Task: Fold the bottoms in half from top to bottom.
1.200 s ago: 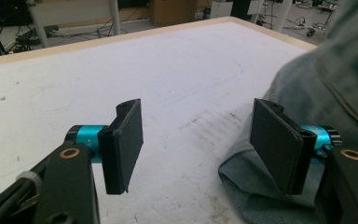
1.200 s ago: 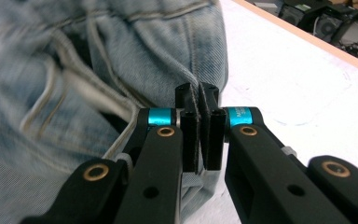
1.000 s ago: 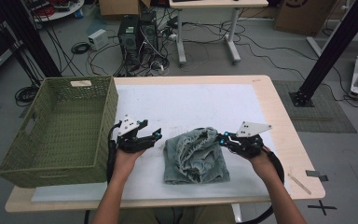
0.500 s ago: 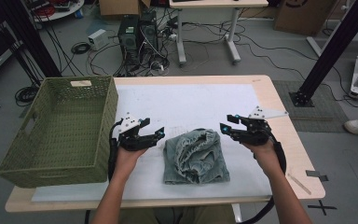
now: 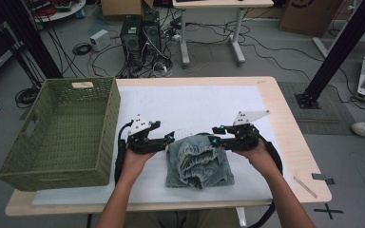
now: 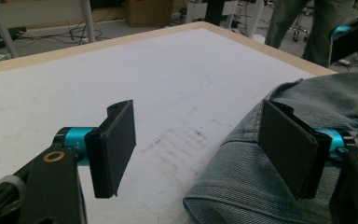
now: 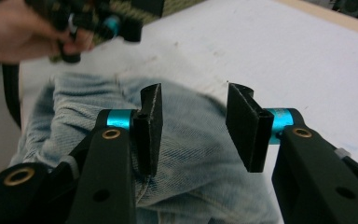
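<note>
Lying crumpled on the white mat (image 5: 204, 102), the jeans (image 5: 197, 161) sit near the person's edge of the table, to the right of the green basket (image 5: 59, 128). Both grippers flank the jeans at their far end. The left gripper (image 5: 167, 139) holds its jaws wide apart, one pad over bare mat and the other (image 6: 286, 147) over the denim hem, pressing on nothing. The right gripper (image 5: 214, 139) faces it from the other side; its jaws have just been narrowing after a release yet stand open, with denim below and no cloth between the pads (image 7: 150, 126). Judging by this mirrored stance, each hand is lining up on one side of the jeans (probably to fold or lift them toward the basket).
</note>
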`<control>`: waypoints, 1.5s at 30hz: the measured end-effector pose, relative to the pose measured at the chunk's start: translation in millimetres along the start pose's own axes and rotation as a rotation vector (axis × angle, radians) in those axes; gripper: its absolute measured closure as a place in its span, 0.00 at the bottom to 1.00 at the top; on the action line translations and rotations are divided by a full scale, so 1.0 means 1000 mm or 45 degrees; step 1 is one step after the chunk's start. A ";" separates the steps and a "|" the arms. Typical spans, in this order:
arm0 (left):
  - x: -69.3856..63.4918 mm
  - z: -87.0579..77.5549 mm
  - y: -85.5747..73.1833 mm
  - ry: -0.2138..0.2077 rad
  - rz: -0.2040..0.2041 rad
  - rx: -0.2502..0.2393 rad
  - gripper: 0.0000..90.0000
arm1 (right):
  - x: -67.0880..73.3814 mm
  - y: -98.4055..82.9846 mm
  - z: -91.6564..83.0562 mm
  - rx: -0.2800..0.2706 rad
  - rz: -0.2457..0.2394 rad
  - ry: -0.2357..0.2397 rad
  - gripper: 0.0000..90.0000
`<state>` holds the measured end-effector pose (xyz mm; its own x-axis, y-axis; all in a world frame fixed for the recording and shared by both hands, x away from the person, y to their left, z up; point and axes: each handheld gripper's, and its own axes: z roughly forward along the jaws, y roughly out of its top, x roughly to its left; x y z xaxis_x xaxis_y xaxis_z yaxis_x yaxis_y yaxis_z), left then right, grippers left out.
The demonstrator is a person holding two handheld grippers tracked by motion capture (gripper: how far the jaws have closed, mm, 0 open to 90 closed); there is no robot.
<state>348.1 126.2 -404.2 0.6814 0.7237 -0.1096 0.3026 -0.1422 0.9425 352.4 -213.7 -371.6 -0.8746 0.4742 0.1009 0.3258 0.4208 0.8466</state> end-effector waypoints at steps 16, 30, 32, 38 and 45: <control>-0.020 0.009 -0.005 -0.167 -0.004 0.006 0.42 | 0.028 -0.041 0.013 0.111 -0.142 -0.007 0.65; -0.048 0.015 -0.007 -0.390 0.089 0.021 0.55 | 0.031 -0.056 0.018 0.093 -0.133 -0.042 0.64; -0.049 0.018 -0.009 -0.395 0.087 0.040 0.54 | 0.031 -0.056 0.018 0.090 -0.136 -0.045 0.64; -0.051 0.020 -0.019 -0.377 0.149 0.128 0.60 | 0.031 -0.058 0.017 0.087 -0.142 -0.051 0.62; -0.050 0.024 -0.034 -0.353 0.132 0.183 0.61 | 0.030 -0.060 0.020 0.122 -0.145 -0.048 0.62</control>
<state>320.0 79.0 -437.8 0.8630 0.4917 -0.1158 0.2996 -0.3137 0.9010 313.8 -208.9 -429.8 -0.8942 0.4474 -0.0143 0.2596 0.5445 0.7976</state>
